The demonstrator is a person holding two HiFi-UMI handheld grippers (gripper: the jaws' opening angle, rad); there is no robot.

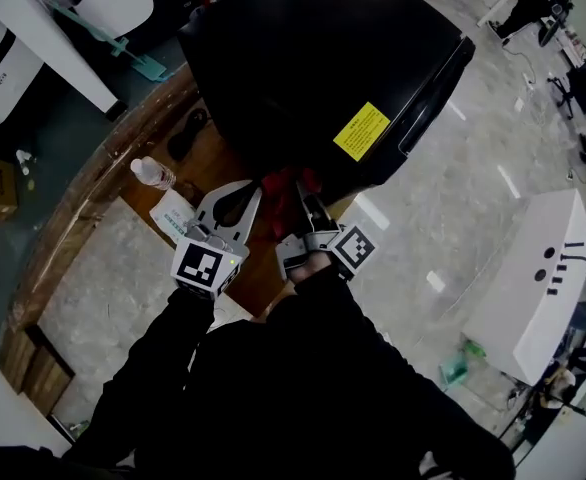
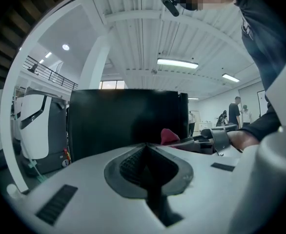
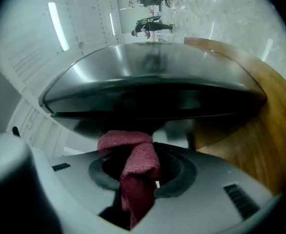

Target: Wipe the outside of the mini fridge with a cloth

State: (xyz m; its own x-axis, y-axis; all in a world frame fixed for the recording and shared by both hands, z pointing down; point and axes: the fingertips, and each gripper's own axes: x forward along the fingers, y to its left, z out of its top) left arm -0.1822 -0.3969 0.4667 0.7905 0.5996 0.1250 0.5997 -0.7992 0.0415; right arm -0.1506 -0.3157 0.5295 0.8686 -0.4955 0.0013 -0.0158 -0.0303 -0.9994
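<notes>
The black mini fridge (image 1: pixel 313 58) stands on a wooden table (image 1: pixel 93 178), with a yellow label (image 1: pixel 361 131) on the face nearest me. My right gripper (image 1: pixel 301 196) is shut on a red cloth (image 1: pixel 291 181), which it holds against the fridge's lower edge. In the right gripper view the cloth (image 3: pixel 138 169) hangs bunched between the jaws of the right gripper (image 3: pixel 143 155), just below the fridge (image 3: pixel 153 82). My left gripper (image 1: pixel 251 196) is beside it on the left, shut and holding nothing. The left gripper (image 2: pixel 146 150) faces the fridge (image 2: pixel 118 121), and the cloth (image 2: pixel 169 136) shows to its right.
A water bottle (image 1: pixel 153 174) and a white packet (image 1: pixel 173 214) lie on the table left of the grippers. A white machine (image 1: pixel 543 278) stands on the floor to the right. More white equipment (image 1: pixel 53 28) is at the upper left. People stand far off (image 1: pixel 528 8).
</notes>
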